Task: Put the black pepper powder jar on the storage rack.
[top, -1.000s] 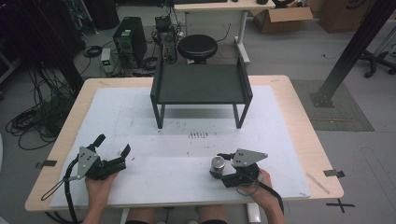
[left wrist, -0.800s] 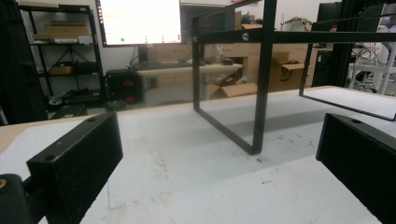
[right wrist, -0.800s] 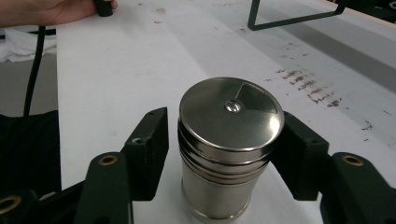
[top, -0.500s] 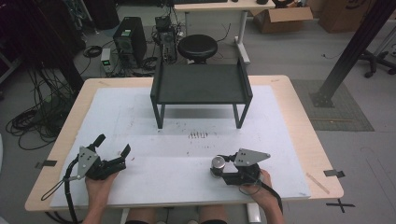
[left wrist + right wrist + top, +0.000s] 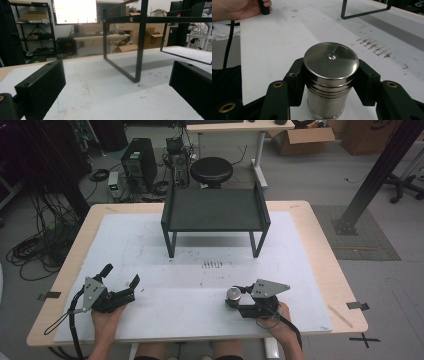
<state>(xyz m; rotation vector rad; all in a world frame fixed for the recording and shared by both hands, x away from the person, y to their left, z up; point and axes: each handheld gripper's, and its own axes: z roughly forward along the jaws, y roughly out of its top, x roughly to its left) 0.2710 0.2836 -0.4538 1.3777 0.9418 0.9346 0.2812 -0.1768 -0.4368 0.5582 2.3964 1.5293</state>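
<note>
A steel canister [image 5: 330,75] with a flat lid stands upright on the white mat at the front right; the high view shows this canister [image 5: 232,295] too. My right gripper [image 5: 330,82] is shut on it, one pad pressed to each side of its body. That right gripper [image 5: 235,301] lies low on the mat, held by a hand. My left gripper [image 5: 120,275] rests at the front left, open, with nothing between its fingers. In the left gripper view the left gripper [image 5: 116,97] has its jaws spread wide over bare mat.
A black metal stand [image 5: 215,210] with a flat top and thin legs sits at the back middle of the table; one stand leg [image 5: 140,50] rises ahead of the left gripper. Dark scuff marks [image 5: 212,264] dot the white mat [image 5: 190,285]. A stool [image 5: 211,170] is beyond the table.
</note>
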